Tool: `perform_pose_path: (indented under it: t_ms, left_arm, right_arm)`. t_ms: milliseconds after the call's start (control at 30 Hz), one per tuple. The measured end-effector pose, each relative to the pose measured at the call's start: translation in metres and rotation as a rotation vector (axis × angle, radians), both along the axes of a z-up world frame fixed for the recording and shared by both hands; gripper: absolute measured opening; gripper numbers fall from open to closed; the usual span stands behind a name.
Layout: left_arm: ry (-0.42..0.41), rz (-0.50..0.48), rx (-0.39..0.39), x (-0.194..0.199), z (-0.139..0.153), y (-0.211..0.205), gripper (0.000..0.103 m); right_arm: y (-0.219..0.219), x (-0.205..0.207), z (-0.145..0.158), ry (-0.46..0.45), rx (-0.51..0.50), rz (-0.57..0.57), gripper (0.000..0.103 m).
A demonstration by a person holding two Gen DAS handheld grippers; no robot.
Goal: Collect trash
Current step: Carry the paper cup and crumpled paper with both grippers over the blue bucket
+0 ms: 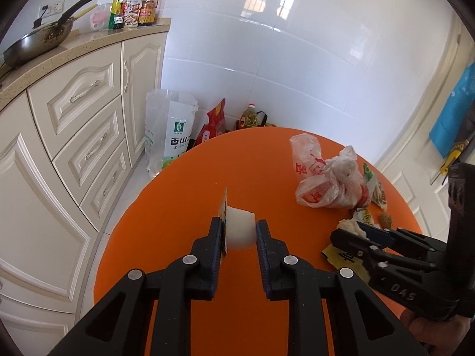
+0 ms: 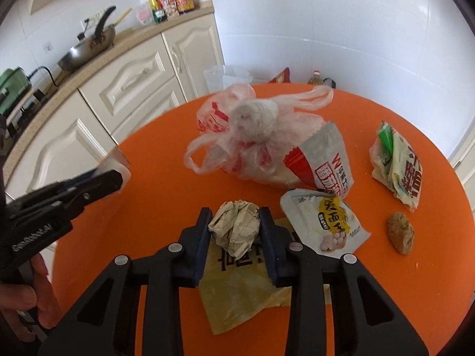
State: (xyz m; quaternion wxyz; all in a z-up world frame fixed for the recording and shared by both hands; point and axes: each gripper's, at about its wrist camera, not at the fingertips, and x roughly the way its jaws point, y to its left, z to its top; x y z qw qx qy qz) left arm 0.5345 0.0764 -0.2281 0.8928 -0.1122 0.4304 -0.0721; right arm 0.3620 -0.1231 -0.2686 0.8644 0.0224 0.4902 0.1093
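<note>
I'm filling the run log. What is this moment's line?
left gripper: shut on white cup | right gripper: shut on crumpled paper ball | left on orange table: plastic bag, wrappers

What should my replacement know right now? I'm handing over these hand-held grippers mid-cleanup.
Left hand-held gripper: shut on a small white cup, held above the orange table.
Right hand-held gripper: shut on a crumpled paper ball, over a yellow wrapper.
Done: two pieces gripped.
Left on the table: knotted plastic bag, snack packets, green-and-white packet, brown lump. No bin is in view.
</note>
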Motion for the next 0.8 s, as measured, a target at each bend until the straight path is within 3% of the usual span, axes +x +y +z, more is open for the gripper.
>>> perform_pose_path:
  t_ms: [467, 800]
  left_arm:
    - [-0.083, -0.052, 0.015, -0.084, 0.065, -0.039, 0.018]
    - [-0.160, -0.194, 0.049, -0.154, 0.115, -0.111, 0.018]
  right_arm:
    - [-0.029, -0.068, 0.073, -0.132, 0.033, -0.050, 0.032]
    - [-0.112, -0.142, 0.113, -0.218, 0.043, -0.212, 0.032]
